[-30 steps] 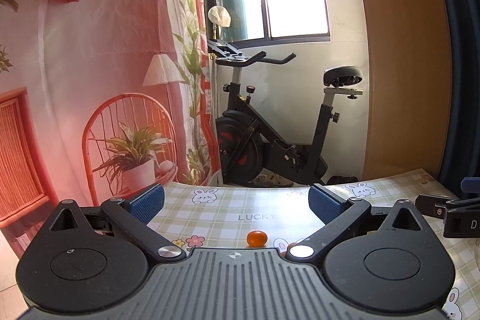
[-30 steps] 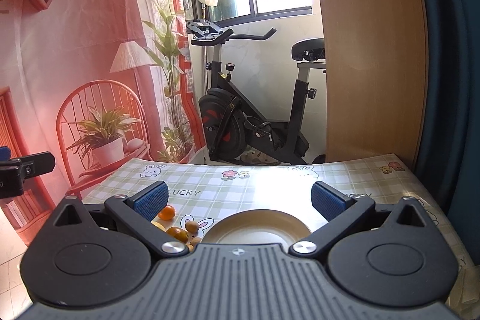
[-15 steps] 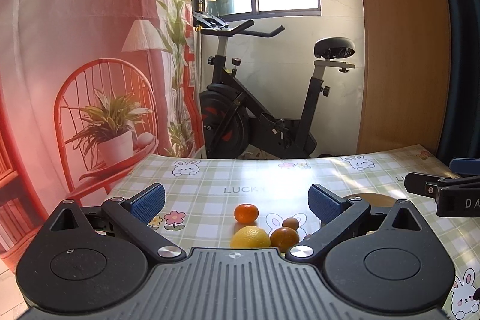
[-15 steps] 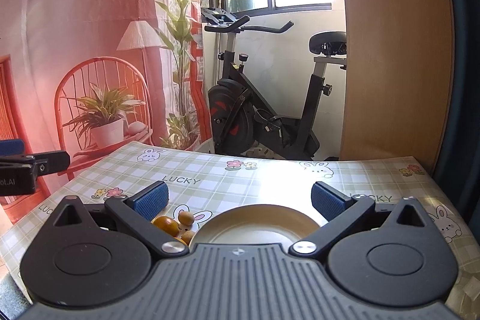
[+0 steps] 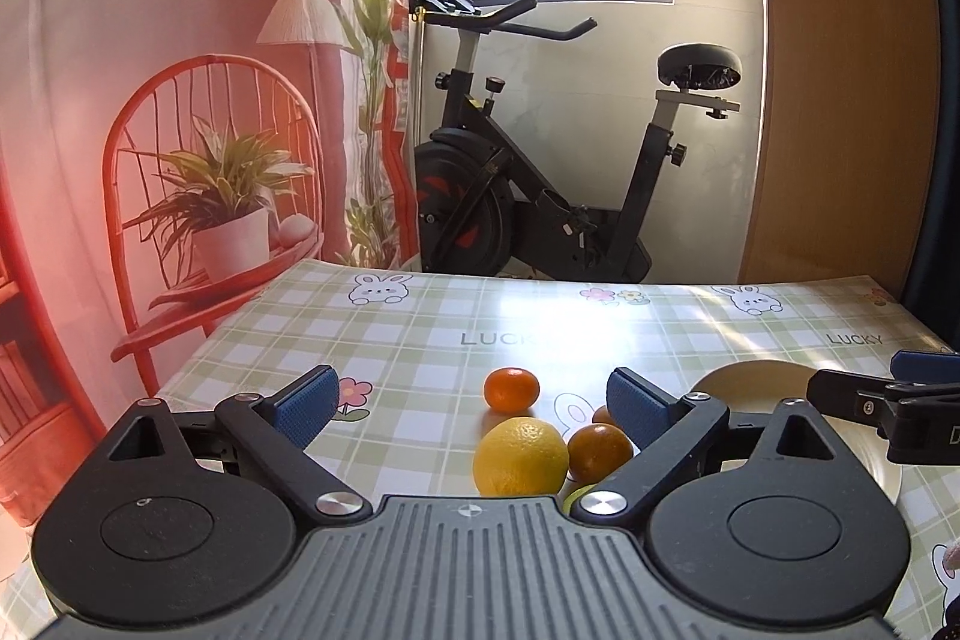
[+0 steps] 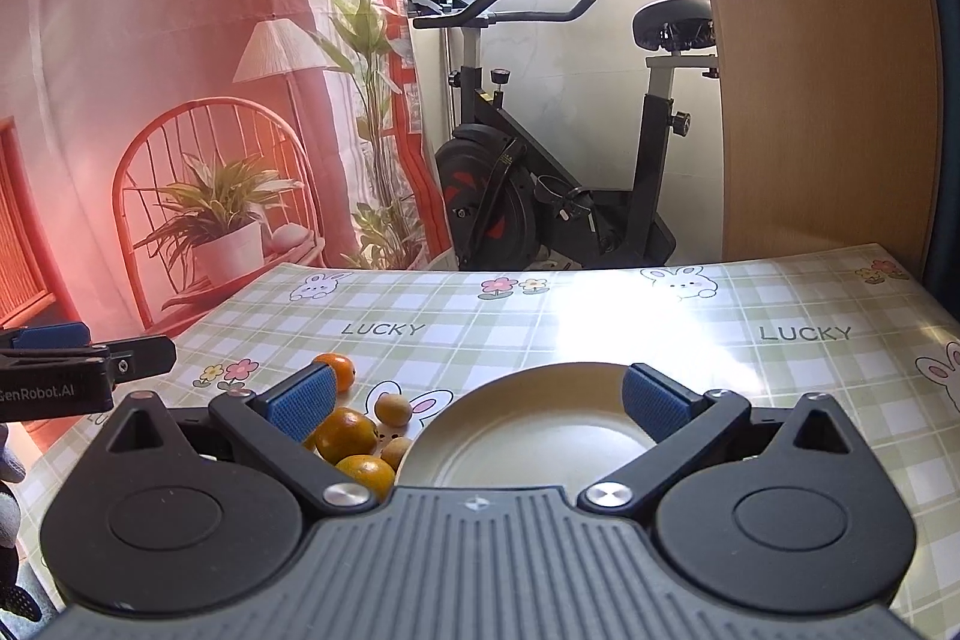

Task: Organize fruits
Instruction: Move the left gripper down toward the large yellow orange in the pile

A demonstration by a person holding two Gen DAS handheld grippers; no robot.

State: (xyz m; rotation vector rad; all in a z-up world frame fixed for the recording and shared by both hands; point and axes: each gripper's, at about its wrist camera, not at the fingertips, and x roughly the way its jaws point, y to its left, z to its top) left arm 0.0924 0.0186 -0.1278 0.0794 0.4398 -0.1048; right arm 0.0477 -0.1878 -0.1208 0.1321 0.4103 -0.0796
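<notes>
Both claws have dropped toward the fruit (image 5: 521, 456), left claw (image 5: 474, 409) closing empty, right claw (image 6: 477, 400) seemingly wide.

plates (image 6: 540, 436): one, cream, on the table
oranges (image 6: 351, 433): three visible left of the plate
lemons (image 5: 519, 457): one, left of the plate
small tan fruits (image 6: 393, 409): two, just left of the plate

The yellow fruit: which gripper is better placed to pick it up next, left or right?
Left. The yellow fruit lies just ahead between the left gripper's closing jaws, while the right gripper faces the empty plate.
</notes>
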